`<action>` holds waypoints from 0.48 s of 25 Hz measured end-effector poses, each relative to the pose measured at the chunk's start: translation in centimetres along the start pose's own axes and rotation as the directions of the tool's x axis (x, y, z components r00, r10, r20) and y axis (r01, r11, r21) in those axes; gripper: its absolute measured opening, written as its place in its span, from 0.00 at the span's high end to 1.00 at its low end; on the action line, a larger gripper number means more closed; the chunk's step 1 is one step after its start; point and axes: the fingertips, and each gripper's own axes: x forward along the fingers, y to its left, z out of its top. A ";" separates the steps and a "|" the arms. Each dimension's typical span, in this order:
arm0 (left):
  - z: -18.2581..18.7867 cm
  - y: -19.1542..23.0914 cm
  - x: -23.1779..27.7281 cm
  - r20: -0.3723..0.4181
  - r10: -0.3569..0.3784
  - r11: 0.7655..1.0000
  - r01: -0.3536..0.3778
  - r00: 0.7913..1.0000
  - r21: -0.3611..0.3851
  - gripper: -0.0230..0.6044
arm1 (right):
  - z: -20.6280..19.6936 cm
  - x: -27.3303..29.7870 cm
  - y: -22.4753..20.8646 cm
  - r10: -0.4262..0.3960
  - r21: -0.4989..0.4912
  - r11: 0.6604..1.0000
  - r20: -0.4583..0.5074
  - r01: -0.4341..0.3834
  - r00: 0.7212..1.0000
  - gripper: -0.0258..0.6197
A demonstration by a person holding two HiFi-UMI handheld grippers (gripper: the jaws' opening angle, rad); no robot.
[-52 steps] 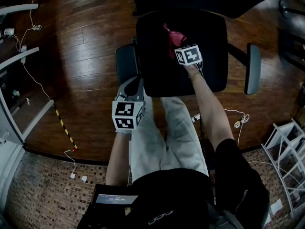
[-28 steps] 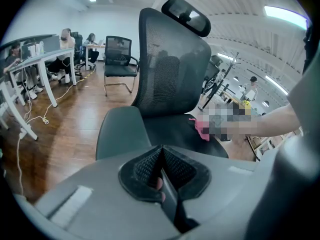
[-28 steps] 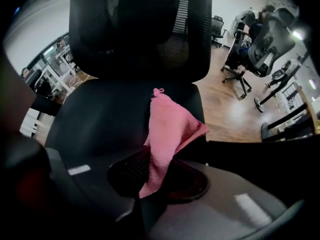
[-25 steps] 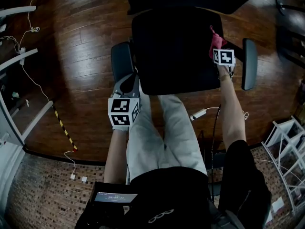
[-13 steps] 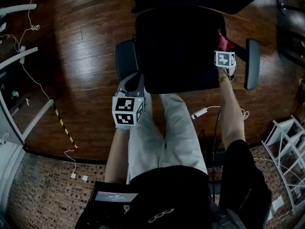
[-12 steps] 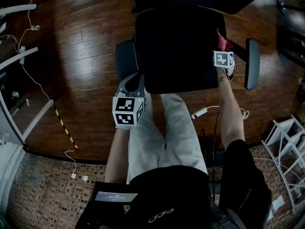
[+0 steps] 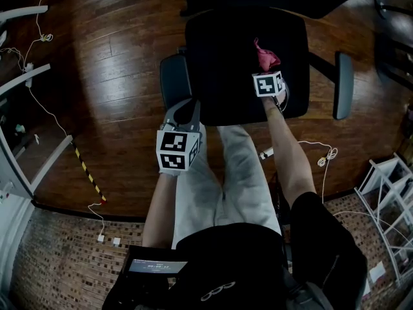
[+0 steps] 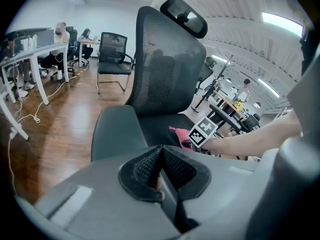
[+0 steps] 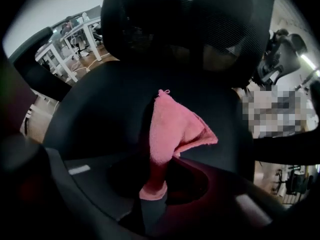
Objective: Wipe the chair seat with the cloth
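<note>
The black office chair seat (image 7: 226,63) lies below me, its mesh back (image 8: 167,64) upright in the left gripper view. A pink cloth (image 7: 265,56) rests on the seat's right middle part, bunched up. My right gripper (image 7: 266,71) is shut on the cloth (image 9: 170,129), which sticks out from between its jaws onto the dark seat (image 9: 95,109). My left gripper (image 7: 185,110) hovers at the seat's front left corner beside the left armrest (image 7: 173,81); its jaws are closed together with nothing in them (image 8: 160,161). From there I see the cloth (image 8: 180,134) too.
The right armrest (image 7: 342,86) stands out to the right of the seat. Cables (image 7: 322,160) lie on the wooden floor (image 7: 110,76). White desk legs (image 7: 26,76) stand at left, a white rack (image 7: 387,199) at lower right. Another chair (image 8: 112,54) and seated people are farther off.
The right gripper has dragged the cloth from the seat's right edge leftwards and a little nearer, onto the seat's middle right. The left gripper has hardly moved.
</note>
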 end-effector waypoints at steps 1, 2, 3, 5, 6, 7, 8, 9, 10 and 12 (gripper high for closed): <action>0.0 0.0 0.0 0.000 -0.002 1.000 0.002 1.000 0.001 0.97 | 0.9 -0.1 1.7 0.024 -0.034 0.999 0.019 -0.023 1.000 0.85; 0.0 -0.1 0.0 0.001 -0.004 1.000 0.004 1.000 0.002 0.97 | 1.6 -0.2 3.4 0.048 -0.064 0.997 0.035 -0.046 0.998 0.85; 0.0 -0.1 0.0 0.002 -0.005 1.000 0.005 1.000 0.002 0.97 | 2.2 -0.3 5.1 0.071 -0.086 0.994 0.047 -0.067 0.996 0.85; 0.0 -0.1 0.0 0.004 -0.008 1.000 0.008 1.000 0.002 0.97 | 2.9 -0.3 7.8 0.108 -0.111 0.989 0.058 -0.101 0.992 0.85; 0.0 -0.1 0.0 0.005 -0.010 1.000 0.010 1.000 0.002 0.97 | 3.2 -0.4 8.9 0.124 -0.117 0.986 0.060 -0.116 0.991 0.85; 0.0 -0.1 0.1 0.005 -0.011 1.000 0.011 1.000 0.002 0.97 | 3.5 -0.7 10.0 0.141 -0.123 0.984 0.065 -0.133 0.988 0.85; 0.0 -0.2 0.1 0.005 -0.013 1.000 0.013 1.000 0.001 0.97 | 3.9 -1.1 11.1 0.166 -0.124 0.980 0.070 -0.156 0.984 0.85; 0.0 -0.2 0.1 0.005 -0.014 1.000 0.014 1.000 0.001 0.97 | 4.1 -1.4 12.2 0.196 -0.119 0.975 0.075 -0.186 0.978 0.85; 0.0 -0.2 0.1 0.005 -0.015 1.000 0.015 1.000 0.001 0.97 | 4.3 -1.6 13.3 0.228 -0.111 0.970 0.081 -0.218 0.970 0.85; 0.0 -0.2 0.1 0.005 -0.016 1.000 0.016 1.000 0.001 0.97 | 4.7 -2.0 15.3 0.285 -0.098 0.956 0.097 -0.276 0.953 0.85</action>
